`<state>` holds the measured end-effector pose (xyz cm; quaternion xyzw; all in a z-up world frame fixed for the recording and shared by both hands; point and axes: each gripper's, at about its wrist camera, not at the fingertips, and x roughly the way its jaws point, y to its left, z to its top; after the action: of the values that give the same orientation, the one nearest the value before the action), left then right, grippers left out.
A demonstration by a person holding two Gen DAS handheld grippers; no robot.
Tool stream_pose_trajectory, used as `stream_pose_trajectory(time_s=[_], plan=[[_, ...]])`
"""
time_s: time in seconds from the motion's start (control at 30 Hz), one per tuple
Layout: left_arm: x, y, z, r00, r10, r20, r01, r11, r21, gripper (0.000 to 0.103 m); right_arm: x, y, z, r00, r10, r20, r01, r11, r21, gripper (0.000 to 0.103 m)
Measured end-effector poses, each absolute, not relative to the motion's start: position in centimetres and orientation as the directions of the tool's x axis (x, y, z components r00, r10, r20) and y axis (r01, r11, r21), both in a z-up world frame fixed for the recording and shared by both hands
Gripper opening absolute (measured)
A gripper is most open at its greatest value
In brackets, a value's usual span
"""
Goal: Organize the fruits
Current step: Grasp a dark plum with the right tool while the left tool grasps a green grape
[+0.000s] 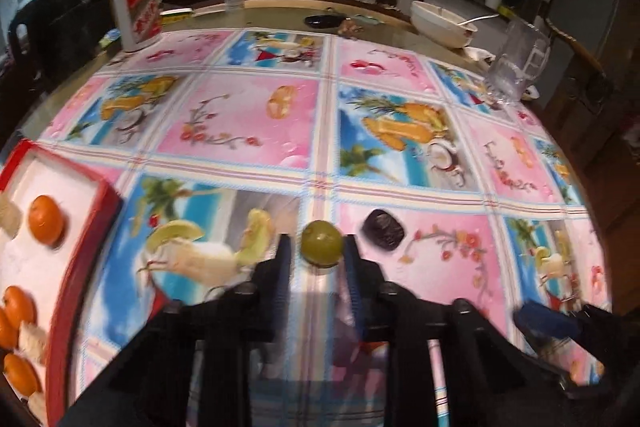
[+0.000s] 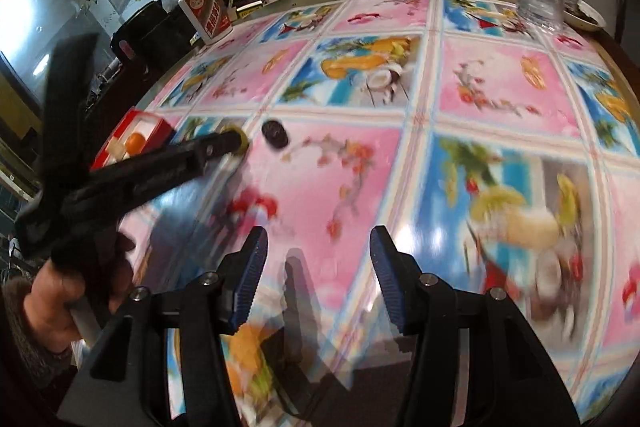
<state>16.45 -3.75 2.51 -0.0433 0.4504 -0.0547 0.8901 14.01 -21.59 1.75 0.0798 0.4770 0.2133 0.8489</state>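
Your left gripper [image 1: 316, 247] has its jaws spread around the green fruit [image 1: 321, 243], one finger on each side; whether the pads actually press on it cannot be told. That fruit sits on the patterned tablecloth [image 1: 248, 123], with a dark wrinkled fruit [image 1: 384, 229] just beside it to the right. Your right gripper [image 2: 318, 247] hangs over the cloth with jaws wide apart and nothing between them. At your far left lies the red-rimmed tray [image 1: 86, 247], holding tangerines [image 1: 46, 221] and pale pieces. A white liquor bottle [image 1: 136, 7] stands near the far edge.
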Motion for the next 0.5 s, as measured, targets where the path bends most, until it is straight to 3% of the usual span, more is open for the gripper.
stream_pose_trajectory(time_s=[0.23, 0.3, 0.43, 0.5], plan=[[16.5, -3.2, 2.5, 0.585, -0.183, -0.790, 0.128, 0.983, -0.133, 0.020, 18.9, -17.5, 1.4, 0.445, 0.445, -0.777, -0.408, 0.873, 0.267, 0.055], [16.2, -3.2, 2.7, 0.592, -0.167, -0.788, 0.146, 0.984, -0.099, 0.015, 19.8, -16.0, 1.0, 0.431, 0.440, -0.788, -0.453, 0.860, 0.233, 0.054], [15.9, -2.3, 3.5, 0.626, -0.119, -0.771, 0.181, 0.983, -0.004, 0.016, 20.9, -14.1, 0.9, 0.435, 0.436, -0.787, -0.516, 0.838, 0.179, 0.051], [16.2, -1.8, 3.5, 0.616, -0.128, -0.777, 0.198, 0.980, -0.004, 0.019, 21.0, -13.2, 0.9, 0.434, 0.429, -0.793, -0.543, 0.826, 0.150, 0.036]])
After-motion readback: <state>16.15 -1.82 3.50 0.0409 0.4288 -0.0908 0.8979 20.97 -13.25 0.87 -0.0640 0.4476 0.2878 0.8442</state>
